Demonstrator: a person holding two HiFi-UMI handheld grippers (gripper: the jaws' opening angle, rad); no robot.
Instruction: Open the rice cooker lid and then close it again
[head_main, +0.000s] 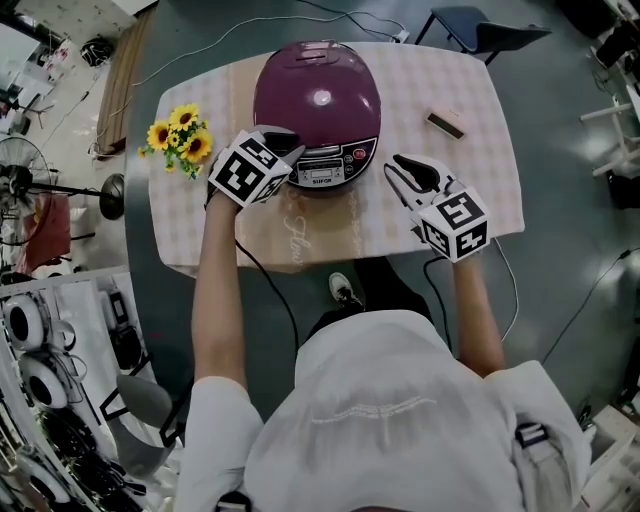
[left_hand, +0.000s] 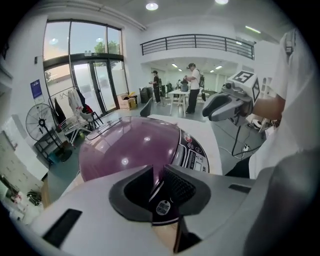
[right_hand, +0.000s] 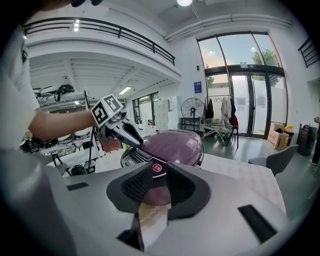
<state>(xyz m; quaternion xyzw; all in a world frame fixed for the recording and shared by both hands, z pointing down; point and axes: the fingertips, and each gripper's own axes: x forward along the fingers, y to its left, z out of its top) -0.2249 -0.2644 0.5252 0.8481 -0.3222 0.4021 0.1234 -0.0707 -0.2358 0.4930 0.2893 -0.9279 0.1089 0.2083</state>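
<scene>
Lid (head_main: 318, 95) shut on rice cooker (head_main: 340, 160) at middle of table (head_main: 470, 180), opening and closing seemingly both left to do; left gripper (head_main: 288, 150) at front edge, jaws narrowly apart, right gripper (head_main: 400, 172) nearby, parted, empty

Head view. At upper centre, on the table (head_main: 330, 228): rice cooker (head_main: 317, 98). Left of it, near the table's left edge: flowers (head_main: 178, 140). Right of it, well apart: small block (head_main: 446, 124). At the cooker's lower left: left gripper (head_main: 292, 152), tips at the front rim of the lid. Lower right of the cooker, apart from it: right gripper (head_main: 402, 170), over bare table. Off the table: fan (head_main: 20, 185) at far left, chair (head_main: 480, 28) at upper right.
</scene>
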